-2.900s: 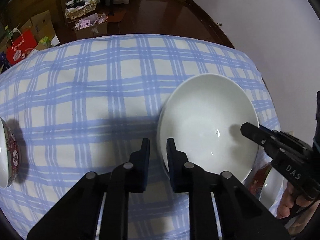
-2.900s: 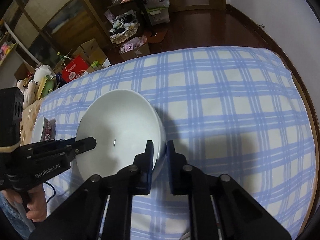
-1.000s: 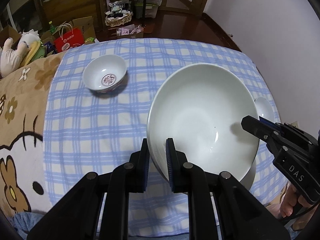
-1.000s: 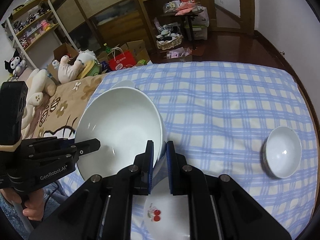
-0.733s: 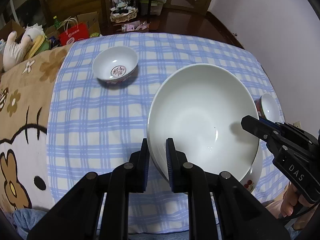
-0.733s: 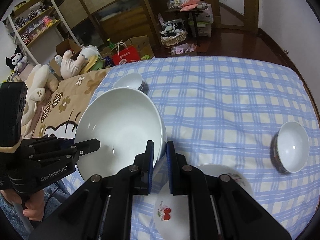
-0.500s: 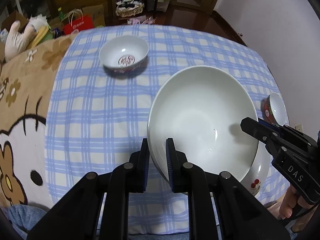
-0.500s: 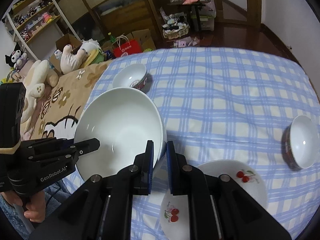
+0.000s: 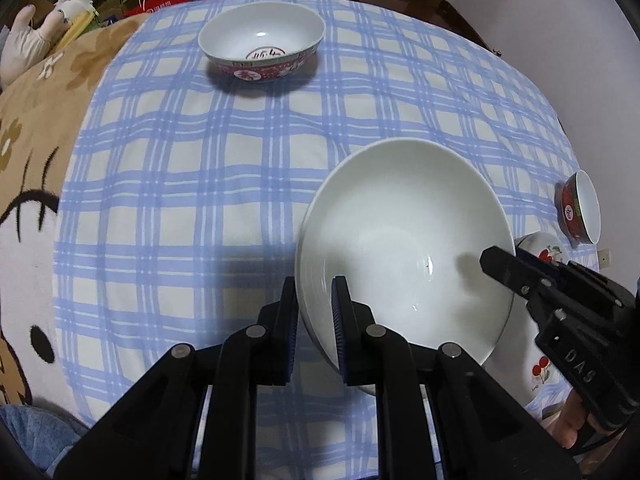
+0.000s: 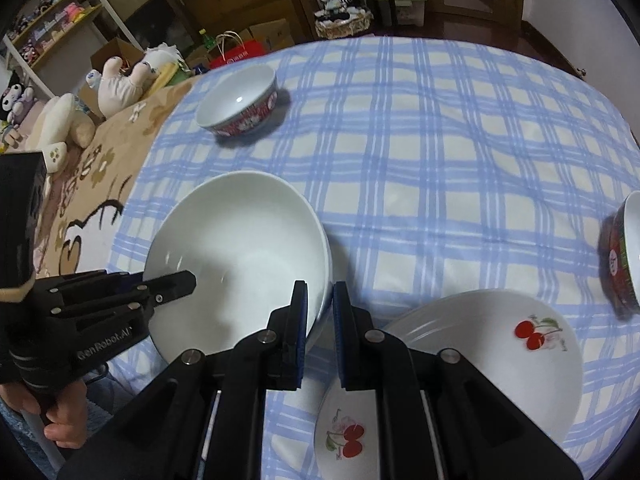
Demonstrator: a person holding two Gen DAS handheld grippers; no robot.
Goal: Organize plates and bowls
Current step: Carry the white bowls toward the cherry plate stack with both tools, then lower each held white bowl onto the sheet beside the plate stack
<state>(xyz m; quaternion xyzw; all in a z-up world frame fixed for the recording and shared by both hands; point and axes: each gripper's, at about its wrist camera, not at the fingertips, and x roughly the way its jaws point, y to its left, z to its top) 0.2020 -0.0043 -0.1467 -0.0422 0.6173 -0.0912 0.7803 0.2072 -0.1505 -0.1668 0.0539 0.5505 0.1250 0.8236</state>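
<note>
A large plain white bowl (image 9: 404, 248) is held above the blue checked tablecloth (image 9: 168, 184) by both grippers. My left gripper (image 9: 314, 312) is shut on its left rim. My right gripper (image 10: 320, 312) is shut on its right rim; the bowl also shows in the right wrist view (image 10: 240, 256). A cherry-patterned plate stack (image 10: 492, 356) lies below, to the right. A red-sided bowl (image 9: 262, 40) stands at the far left. A second red-sided bowl (image 10: 624, 256) sits at the right edge.
The cherry plates (image 9: 544, 364) lie near the table's front right edge. A brown cartoon blanket (image 9: 28, 152) covers the surface left of the cloth. Plush toys (image 10: 120, 76), boxes and shelves stand beyond the table.
Both grippers have carried the white bowl lower and further along the table. The far red bowl looks closer and the cherry plates have come into view beside the bowl.
</note>
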